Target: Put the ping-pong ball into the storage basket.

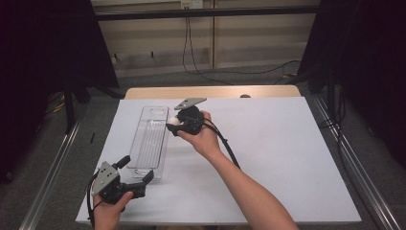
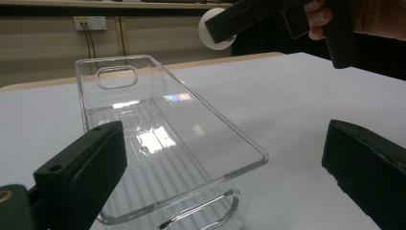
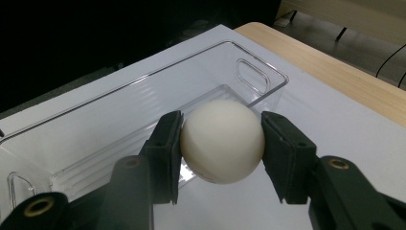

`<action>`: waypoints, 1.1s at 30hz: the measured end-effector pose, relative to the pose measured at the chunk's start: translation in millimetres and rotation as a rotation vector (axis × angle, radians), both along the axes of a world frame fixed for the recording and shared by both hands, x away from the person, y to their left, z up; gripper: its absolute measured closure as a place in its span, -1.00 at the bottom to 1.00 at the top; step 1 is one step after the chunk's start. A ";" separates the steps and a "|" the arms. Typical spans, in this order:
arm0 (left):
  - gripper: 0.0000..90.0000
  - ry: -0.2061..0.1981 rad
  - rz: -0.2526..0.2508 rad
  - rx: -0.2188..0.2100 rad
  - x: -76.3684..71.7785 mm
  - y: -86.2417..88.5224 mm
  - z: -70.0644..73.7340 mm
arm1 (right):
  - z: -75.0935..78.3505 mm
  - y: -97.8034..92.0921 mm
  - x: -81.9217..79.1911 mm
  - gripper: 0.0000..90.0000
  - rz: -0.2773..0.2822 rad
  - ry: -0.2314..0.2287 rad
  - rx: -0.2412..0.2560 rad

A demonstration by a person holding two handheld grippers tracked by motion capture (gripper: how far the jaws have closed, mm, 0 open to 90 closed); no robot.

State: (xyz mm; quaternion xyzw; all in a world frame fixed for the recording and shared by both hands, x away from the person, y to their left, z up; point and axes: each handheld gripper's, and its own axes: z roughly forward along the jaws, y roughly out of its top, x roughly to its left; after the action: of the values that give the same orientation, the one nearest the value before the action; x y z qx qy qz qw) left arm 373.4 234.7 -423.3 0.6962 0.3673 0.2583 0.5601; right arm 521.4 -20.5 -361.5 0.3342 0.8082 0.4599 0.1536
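Note:
A white ball (image 3: 222, 141) sits between the two black jaws of my right gripper (image 3: 221, 143), which is shut on it. In the high view that gripper (image 1: 173, 121) hovers at the right rim of a long clear plastic bin (image 1: 151, 139) with the ball (image 1: 174, 121) at its tip. The bin (image 2: 167, 143) is empty and has handle cut-outs at both ends. My left gripper (image 1: 136, 168) rests at the bin's near end with its jaws wide open. Nothing lies between them. In the left gripper view the ball (image 2: 214, 32) hangs above the bin's far right side.
A white sheet (image 1: 277, 153) covers the table, whose wooden far edge (image 1: 215, 91) shows beyond it. Metal rails (image 1: 52, 163) run along both sides, and dark curtains hang at left and right. Cables lie on the floor behind the table.

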 end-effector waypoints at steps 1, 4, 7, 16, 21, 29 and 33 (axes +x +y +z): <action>-0.96 0.000 0.000 0.000 0.0 0.0 0.0 | 0.0 0.0 0.0 0.14 0.000 0.000 0.000; -0.96 -0.001 0.002 0.003 -0.1 0.2 -0.1 | -1.4 1.6 0.1 0.14 -0.005 0.006 -0.005; -0.96 0.003 -0.008 0.000 0.1 -0.1 -0.2 | -1.7 1.8 0.4 0.14 -0.001 0.007 -0.003; -0.96 -0.004 -0.005 0.014 0.6 -0.2 -0.3 | -1.5 4.7 1.1 0.14 0.000 0.003 0.000; -0.96 -0.004 -0.010 0.006 0.5 -1.1 -0.3 | -0.9 5.9 0.1 0.14 0.006 0.002 0.003; -0.96 -0.003 -0.010 0.006 0.2 -0.7 0.1 | -1.1 9.4 -1.2 0.14 0.015 0.008 0.005; -0.96 -0.004 -0.009 0.007 0.3 -1.0 -0.1 | -2.0 11.4 -2.0 0.14 0.019 0.008 0.005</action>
State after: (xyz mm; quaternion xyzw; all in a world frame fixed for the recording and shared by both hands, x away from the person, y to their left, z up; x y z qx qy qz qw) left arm 373.7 233.6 -423.4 0.6993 0.3621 0.2584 0.5596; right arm 519.4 -9.1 -363.5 0.3290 0.8108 0.4618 0.1452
